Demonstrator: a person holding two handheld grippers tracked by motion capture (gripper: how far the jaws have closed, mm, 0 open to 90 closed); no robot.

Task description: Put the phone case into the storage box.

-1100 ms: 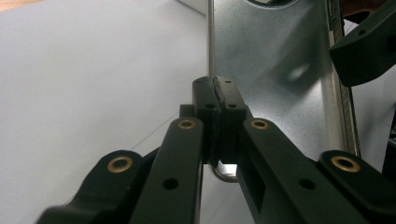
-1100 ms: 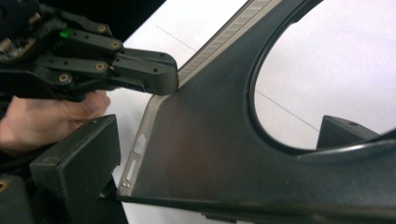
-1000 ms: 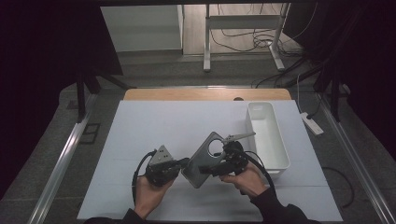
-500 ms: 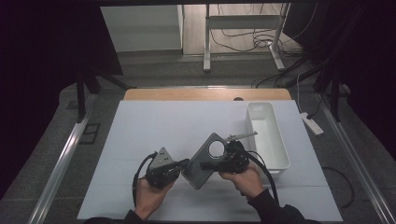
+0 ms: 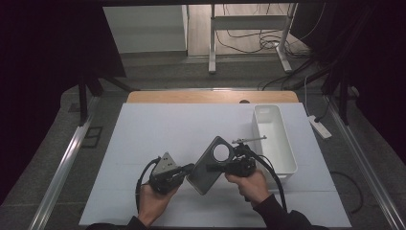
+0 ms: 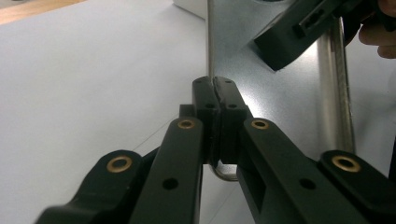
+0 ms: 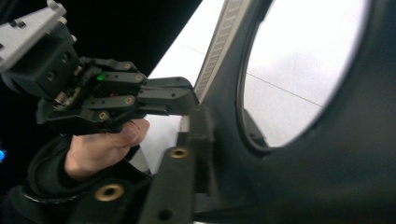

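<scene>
The flat grey metal plate with a round hole [image 5: 210, 165] hangs tilted above the white table sheet [image 5: 158, 129], spanning the gap between both hands so each can steady one end. The left gripper [image 6: 214, 95] is clamped on the plate's thin edge straight ahead of its jaws. The right gripper [image 5: 229, 164], whose jaws have just been closing, now pinches the rim beside the hole; the white plastic bin [image 5: 280, 143] lies just beyond it, probably the plate's destination.

Dim room, grey floor [image 5: 57, 158], desk legs [image 5: 249, 43] beyond.
</scene>
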